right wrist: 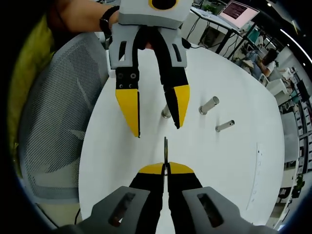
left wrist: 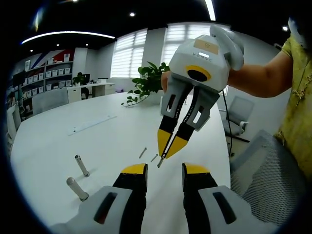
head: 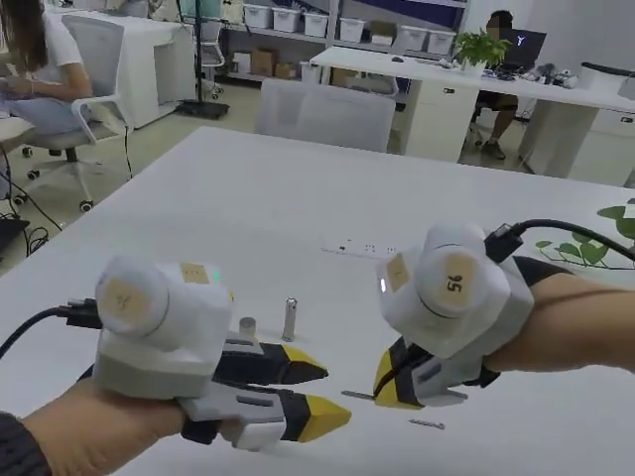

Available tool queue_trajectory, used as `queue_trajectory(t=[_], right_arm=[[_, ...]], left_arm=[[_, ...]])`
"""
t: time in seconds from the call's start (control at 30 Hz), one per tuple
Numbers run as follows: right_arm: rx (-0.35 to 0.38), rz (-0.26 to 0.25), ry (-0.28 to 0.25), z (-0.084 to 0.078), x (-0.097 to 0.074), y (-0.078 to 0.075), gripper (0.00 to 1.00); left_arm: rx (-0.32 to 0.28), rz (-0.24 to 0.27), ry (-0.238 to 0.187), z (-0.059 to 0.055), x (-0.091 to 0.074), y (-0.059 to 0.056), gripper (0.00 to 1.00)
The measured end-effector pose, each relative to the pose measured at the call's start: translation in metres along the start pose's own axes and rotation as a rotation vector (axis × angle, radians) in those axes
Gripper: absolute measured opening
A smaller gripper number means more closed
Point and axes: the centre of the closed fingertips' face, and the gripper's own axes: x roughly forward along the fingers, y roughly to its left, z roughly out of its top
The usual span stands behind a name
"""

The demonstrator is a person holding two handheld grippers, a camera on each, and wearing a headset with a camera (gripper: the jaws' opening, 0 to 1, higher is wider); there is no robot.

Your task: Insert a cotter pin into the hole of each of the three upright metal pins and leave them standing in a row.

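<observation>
I am pinching a thin cotter pin (right wrist: 165, 146) in my right hand-held gripper (right wrist: 166, 168), with the jaws pressed together on it. The pin's long side is pointing straight out ahead, toward the upright metal pins (right wrist: 208, 105) on the white tabletop (right wrist: 234, 161). My left hand-held gripper (right wrist: 157, 129) is facing the right one, spread wide and holding nothing. I am guessing the left one is nearer to the metal pins, so it could steady one.

The right gripper view is showing three metal pins, one partly behind the left one's jaw. The head view is showing two, standing toward the near edge of the tabletop. It is also showing two spare cotter pins (head: 357, 395) lying flat by the right one.
</observation>
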Motion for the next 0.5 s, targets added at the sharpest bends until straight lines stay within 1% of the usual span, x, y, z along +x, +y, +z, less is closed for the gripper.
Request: queue_trajectory(t=[0.13, 0.2, 0.4, 0.5], right_arm=[[-0.006, 0.005, -0.005, 0.003, -0.001, 0.002, 0.02], [-0.013, 0.009, -0.006, 0.005, -0.001, 0.004, 0.02], [-0.02, 0.015, -0.015, 0.01, -0.003, 0.005, 0.02], [-0.026, 0.023, -0.016, 0.012, -0.003, 0.007, 0.02]], left_arm=[[0.026, 0.0, 0.016, -0.003, 0.002, -0.001, 0.21], [0.03, 0.002, 0.014, -0.004, 0.003, 0.0, 0.19], [0.041, -0.007, 0.021, -0.006, 0.005, -0.001, 0.13], [0.059, -0.01, 0.024, -0.007, 0.006, -0.002, 0.09]])
